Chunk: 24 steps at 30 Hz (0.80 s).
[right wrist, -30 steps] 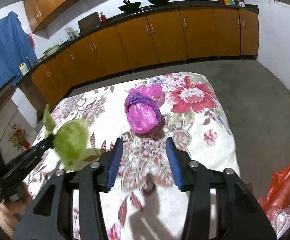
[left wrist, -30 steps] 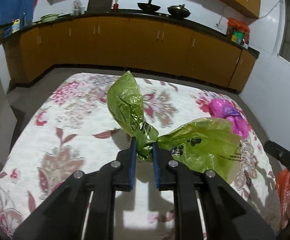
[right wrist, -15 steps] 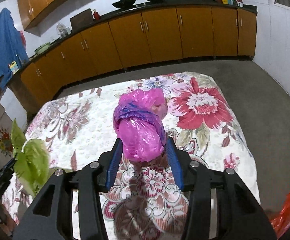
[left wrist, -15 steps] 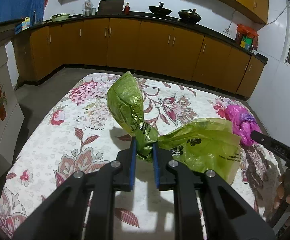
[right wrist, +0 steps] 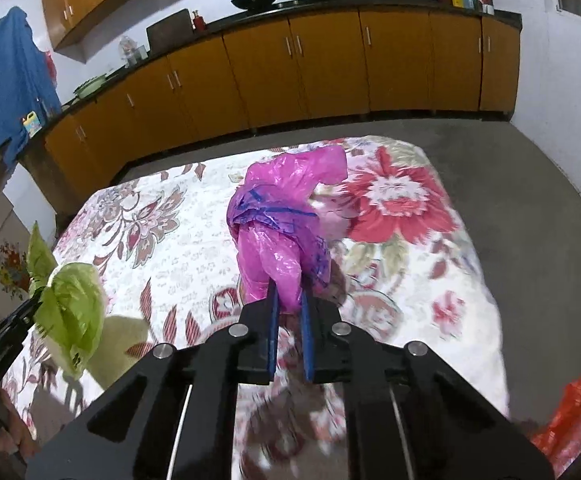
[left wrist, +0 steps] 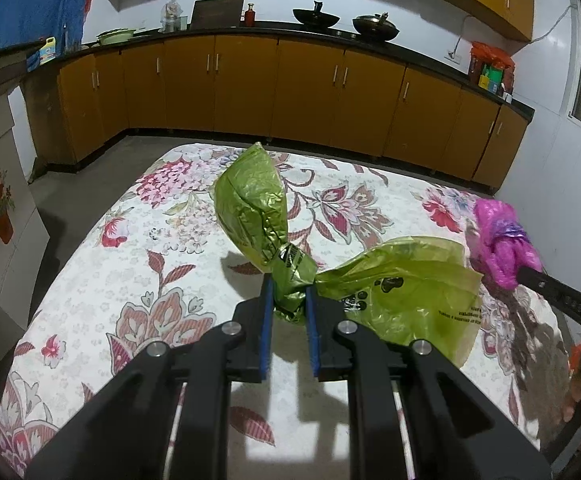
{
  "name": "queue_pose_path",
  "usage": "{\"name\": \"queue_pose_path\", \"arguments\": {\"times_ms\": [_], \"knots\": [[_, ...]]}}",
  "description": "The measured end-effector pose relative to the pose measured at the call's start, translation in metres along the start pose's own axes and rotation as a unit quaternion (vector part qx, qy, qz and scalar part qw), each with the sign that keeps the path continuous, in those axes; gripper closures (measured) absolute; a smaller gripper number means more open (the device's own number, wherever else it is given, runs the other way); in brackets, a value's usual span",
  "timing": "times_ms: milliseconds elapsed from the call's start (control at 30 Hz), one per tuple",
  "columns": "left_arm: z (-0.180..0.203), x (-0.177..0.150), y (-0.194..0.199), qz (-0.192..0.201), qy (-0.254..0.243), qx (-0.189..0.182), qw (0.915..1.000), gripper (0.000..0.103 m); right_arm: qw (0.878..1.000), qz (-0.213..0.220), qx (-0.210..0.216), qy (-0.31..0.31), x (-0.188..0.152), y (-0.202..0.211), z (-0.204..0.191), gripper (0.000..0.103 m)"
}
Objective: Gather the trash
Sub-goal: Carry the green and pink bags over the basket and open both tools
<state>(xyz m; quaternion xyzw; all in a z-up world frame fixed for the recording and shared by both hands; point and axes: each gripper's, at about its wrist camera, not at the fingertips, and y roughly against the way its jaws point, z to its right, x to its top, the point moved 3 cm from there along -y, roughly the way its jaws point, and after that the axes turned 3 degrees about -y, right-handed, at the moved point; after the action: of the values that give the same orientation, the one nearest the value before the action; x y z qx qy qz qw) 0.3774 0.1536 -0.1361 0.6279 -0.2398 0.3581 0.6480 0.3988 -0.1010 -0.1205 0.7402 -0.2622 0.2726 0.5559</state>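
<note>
Green plastic is what we hold in our left gripper [left wrist: 286, 312]: its blue pads are clamped on the twisted neck of the green plastic bag [left wrist: 402, 300], which is spread above the flowered tablecloth [left wrist: 162, 264]. Our right gripper [right wrist: 288, 316] has just been closing, and now its jaws pinch the lower end of the pink plastic bag [right wrist: 286, 216], over the far right part of the same cloth. An orange bag [right wrist: 574, 404] shows at the low right edge. Yellow-brown kitchen cabinets [left wrist: 310, 88] stand behind.
</note>
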Motion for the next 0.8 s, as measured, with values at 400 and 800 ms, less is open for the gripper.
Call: {"name": "queue_pose_path", "arguments": {"times_ms": [400,800], "knots": [[0.034,-0.001,0.052,0.020,-0.018,-0.040,0.9988,0.087,0.999,0.038,-0.027,-0.010,-0.035,0.116,0.029,0.093],[0.103,-0.011,0.123,0.040,-0.064,-0.109,0.9912,0.087,0.994,0.064,-0.073,-0.051,-0.078,0.220,0.072,0.093]]}}
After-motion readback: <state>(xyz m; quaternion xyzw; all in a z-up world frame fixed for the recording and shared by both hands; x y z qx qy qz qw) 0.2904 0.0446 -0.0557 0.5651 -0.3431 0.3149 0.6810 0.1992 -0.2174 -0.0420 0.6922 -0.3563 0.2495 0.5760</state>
